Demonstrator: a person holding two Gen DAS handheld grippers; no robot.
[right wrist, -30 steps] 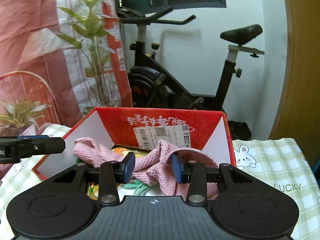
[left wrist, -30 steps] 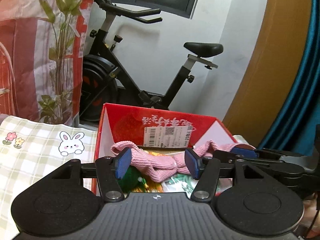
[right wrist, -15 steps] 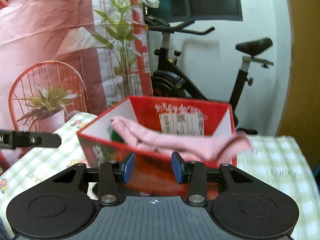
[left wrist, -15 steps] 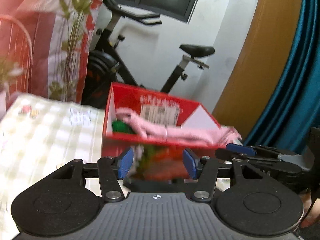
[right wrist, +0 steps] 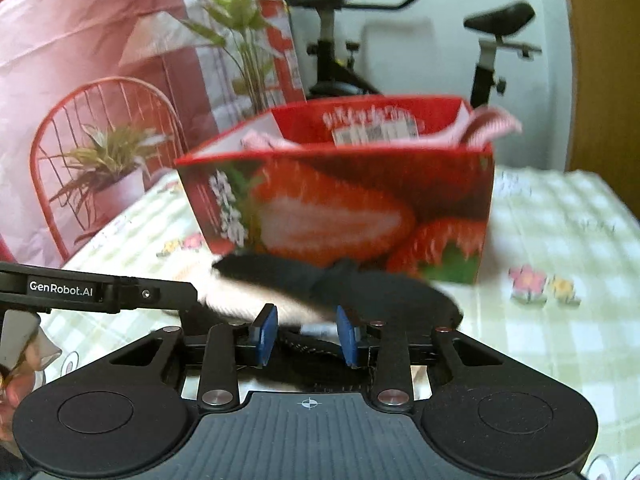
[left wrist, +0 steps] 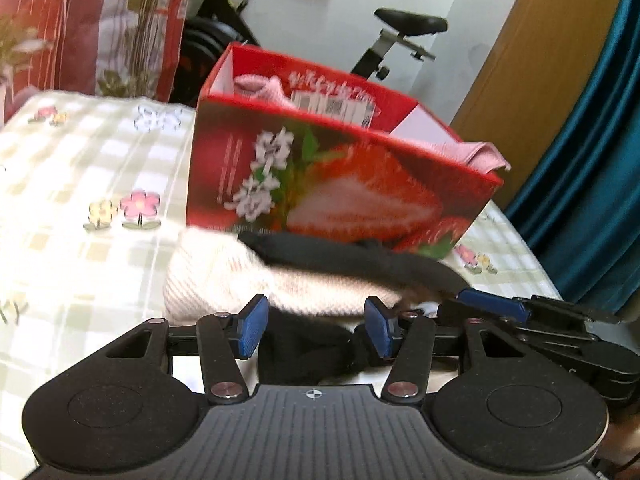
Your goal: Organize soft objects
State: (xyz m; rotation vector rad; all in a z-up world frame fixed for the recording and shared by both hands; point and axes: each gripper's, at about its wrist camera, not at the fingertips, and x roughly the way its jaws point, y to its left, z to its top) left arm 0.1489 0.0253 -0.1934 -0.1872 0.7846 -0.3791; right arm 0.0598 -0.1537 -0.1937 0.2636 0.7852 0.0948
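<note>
Both claws hang over the black cloth (left wrist: 352, 264) and cream knit (left wrist: 224, 276) lying before the strawberry box (left wrist: 320, 184); left claw (left wrist: 316, 330) apart, right claw (right wrist: 307, 336) narrowing, gripping nothing.

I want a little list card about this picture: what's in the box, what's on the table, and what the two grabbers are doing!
box: red strawberry box standing on the checked tablecloth
in the box: pink knitted cloth, one end hanging over the right corner
in front of the box: cream knitted item with a black cloth lying across it
left gripper: open, jaws just been closing, above the cream and black pile
right gripper: open, jaws just been closing, black cloth in the gap
behind: exercise bike
</note>
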